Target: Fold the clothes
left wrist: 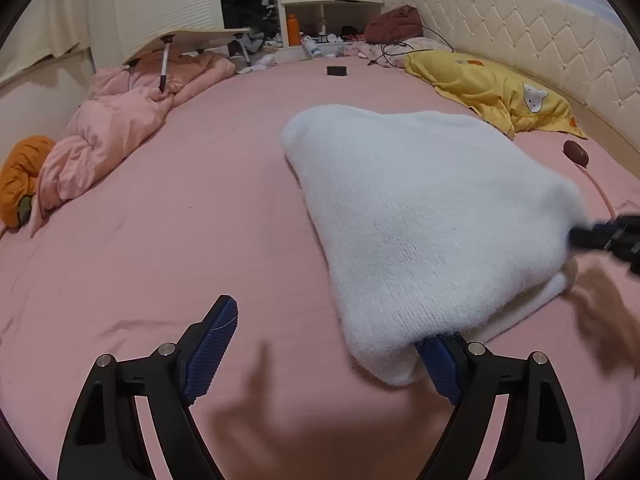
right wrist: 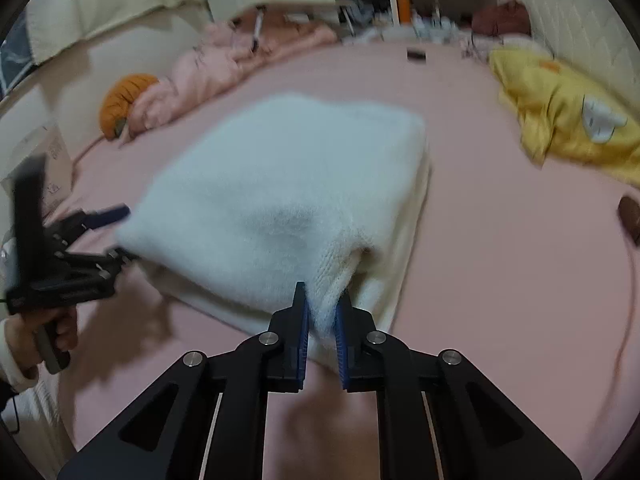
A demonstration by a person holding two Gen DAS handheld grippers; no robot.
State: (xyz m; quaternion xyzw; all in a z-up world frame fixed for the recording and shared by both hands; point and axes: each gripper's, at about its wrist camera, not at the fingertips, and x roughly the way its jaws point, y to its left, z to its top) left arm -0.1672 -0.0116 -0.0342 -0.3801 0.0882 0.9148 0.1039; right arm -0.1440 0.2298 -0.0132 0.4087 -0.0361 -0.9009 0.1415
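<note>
While the white knitted sweater (left wrist: 420, 216) lies folded in a thick bundle on the pink bed sheet (left wrist: 200, 220), both tools are at its near edges. The right hand-held gripper (right wrist: 322, 320) has its blue pads drawn narrow around a corner of the fuzzy knit, which bunches up between them; the same tool appears in the left wrist view as a dark, blurred shape at the sweater's right side (left wrist: 600, 236). The left hand-held gripper (left wrist: 332, 344) stands wide: its left finger is bare above the sheet, and its right finger is tucked under the sweater's near corner, with nothing pinched between the two. From the right wrist view that tool (right wrist: 116, 236) sits at the sweater's left edge, held by a hand (right wrist: 36, 336) in a pale sleeve.

The sweater's upper layer is folded over a lower one, whose edge shows along the near and right sides. Beyond it, a yellow pillow (left wrist: 492, 88) with a cartoon print lies against the quilted cream headboard (left wrist: 520, 32). A rumpled pink duvet (left wrist: 120, 120) is heaped along the far left of the bed, with an orange cushion (left wrist: 20, 176) beside it. A small black box (left wrist: 337, 70) sits on the sheet near the far edge, and a dark brown oval object (left wrist: 576, 153) lies to the right of the sweater.
</note>
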